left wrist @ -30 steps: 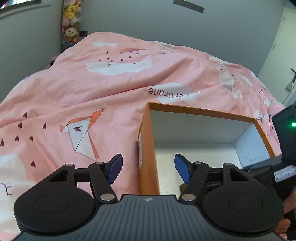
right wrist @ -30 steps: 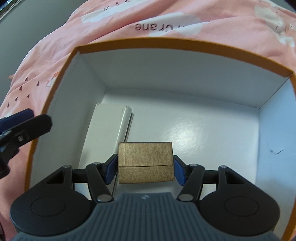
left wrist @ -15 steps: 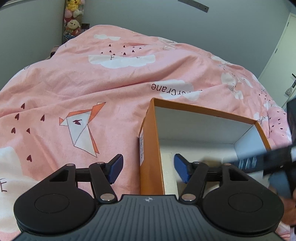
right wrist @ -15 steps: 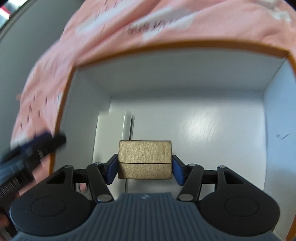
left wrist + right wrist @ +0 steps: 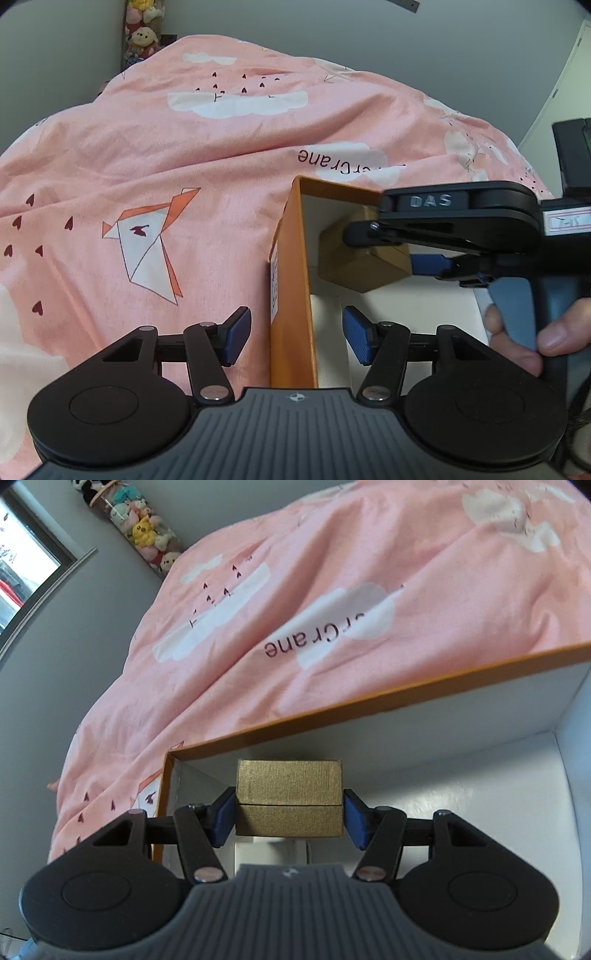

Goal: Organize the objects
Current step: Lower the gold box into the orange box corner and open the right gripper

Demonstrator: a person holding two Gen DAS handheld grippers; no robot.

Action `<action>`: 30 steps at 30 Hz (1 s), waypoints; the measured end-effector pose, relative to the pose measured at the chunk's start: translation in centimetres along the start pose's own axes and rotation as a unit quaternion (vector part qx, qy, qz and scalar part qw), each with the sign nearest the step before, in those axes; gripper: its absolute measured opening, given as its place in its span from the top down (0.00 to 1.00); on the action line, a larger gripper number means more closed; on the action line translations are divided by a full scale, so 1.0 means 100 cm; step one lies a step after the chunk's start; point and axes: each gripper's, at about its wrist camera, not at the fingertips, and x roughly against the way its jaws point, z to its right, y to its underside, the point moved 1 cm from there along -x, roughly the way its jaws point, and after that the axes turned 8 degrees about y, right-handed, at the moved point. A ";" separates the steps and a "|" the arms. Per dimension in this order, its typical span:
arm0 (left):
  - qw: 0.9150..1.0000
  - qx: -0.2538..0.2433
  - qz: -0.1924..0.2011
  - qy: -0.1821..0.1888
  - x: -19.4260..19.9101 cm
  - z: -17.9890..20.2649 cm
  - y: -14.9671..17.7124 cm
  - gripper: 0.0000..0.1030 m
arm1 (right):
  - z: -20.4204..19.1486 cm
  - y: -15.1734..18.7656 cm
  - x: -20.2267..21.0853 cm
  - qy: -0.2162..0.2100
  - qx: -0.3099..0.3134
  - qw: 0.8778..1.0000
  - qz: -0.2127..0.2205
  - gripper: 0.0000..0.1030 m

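Note:
An open orange box [image 5: 291, 277] with a white inside lies on the pink bedspread [image 5: 184, 166]. My left gripper [image 5: 297, 334] straddles its left wall. Its jaws are closing, and both blue pads stand clear of the wall. My right gripper [image 5: 380, 251], held by a hand [image 5: 517, 343], hangs over the box's inside, shut on a small gold box [image 5: 354, 266]. In the right wrist view the gold box [image 5: 288, 797] sits squarely between the pads of the right gripper [image 5: 288, 816], above the orange box's floor and near its rim [image 5: 369, 705]. A flat white box [image 5: 269, 853] lies below it.
The bedspread, printed with clouds and paper cranes, spreads all around the box. Plush toys [image 5: 142, 33] stand in the far corner against a grey wall. A window [image 5: 22, 565] is at the left and a door [image 5: 569, 74] at the far right.
The right gripper rose with the gold box from low inside the orange box and rolled, coming into the left wrist view. The left gripper's jaws narrowed a little around the wall.

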 end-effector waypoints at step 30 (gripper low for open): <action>1.000 0.008 -0.014 -0.002 -0.007 -0.006 0.003 0.35 | -0.016 0.002 -0.032 -0.028 0.052 0.997 -0.040 0.68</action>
